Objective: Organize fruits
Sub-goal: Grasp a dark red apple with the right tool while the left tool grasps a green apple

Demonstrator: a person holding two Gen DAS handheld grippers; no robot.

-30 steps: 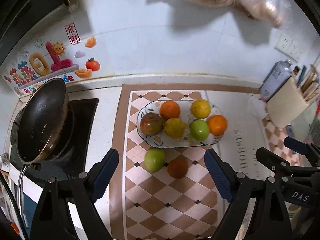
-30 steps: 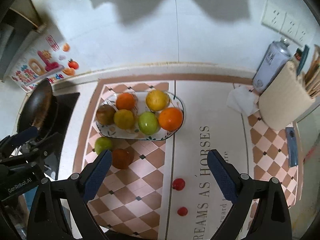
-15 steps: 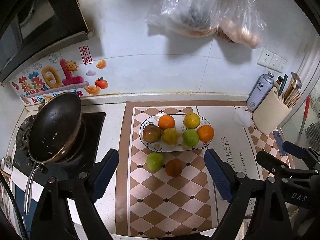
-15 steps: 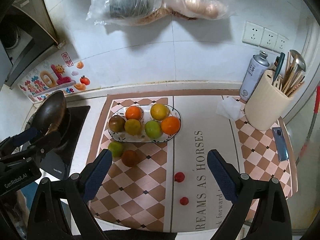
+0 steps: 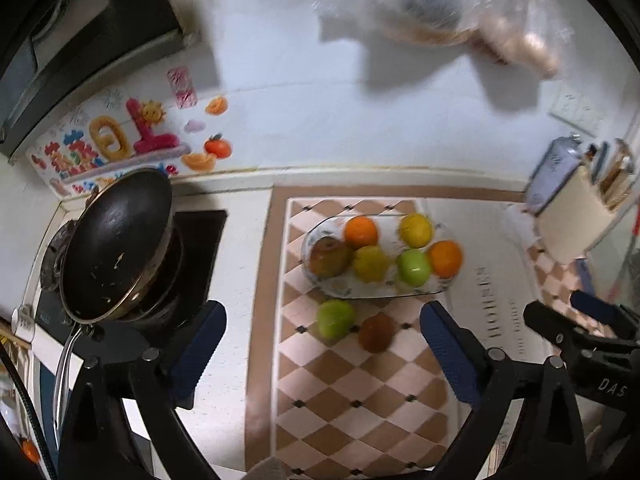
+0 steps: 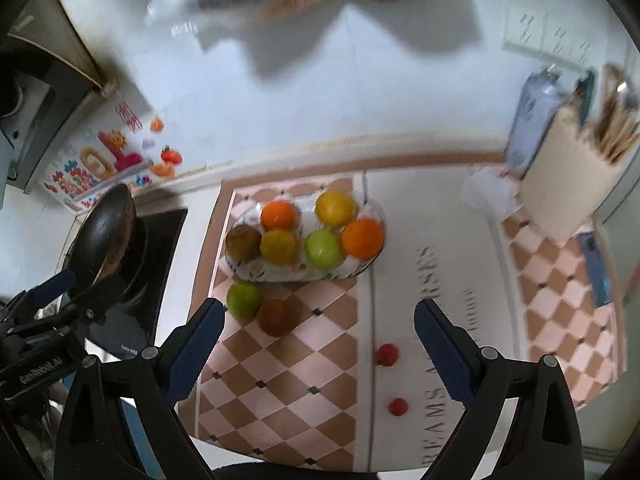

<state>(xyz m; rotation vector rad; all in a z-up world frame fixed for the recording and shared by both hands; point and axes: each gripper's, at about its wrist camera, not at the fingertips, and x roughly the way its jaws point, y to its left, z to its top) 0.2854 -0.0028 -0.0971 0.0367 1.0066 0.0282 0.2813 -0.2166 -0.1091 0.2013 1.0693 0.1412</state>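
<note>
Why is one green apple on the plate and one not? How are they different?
The green apple on the plate sits among other fruit, touching an orange. The green apple on the mat lies outside the plate, beside a brownish fruit. Both are round, green and similar in size; neither is held.

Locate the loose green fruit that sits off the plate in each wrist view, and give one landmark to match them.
Left wrist: the green fruit lies on the checkered mat just below the plate, between the open fingers.
Right wrist: the green fruit lies lower left of the plate, near the left finger.
Shared landmark: the dark reddish fruit beside it.
</note>
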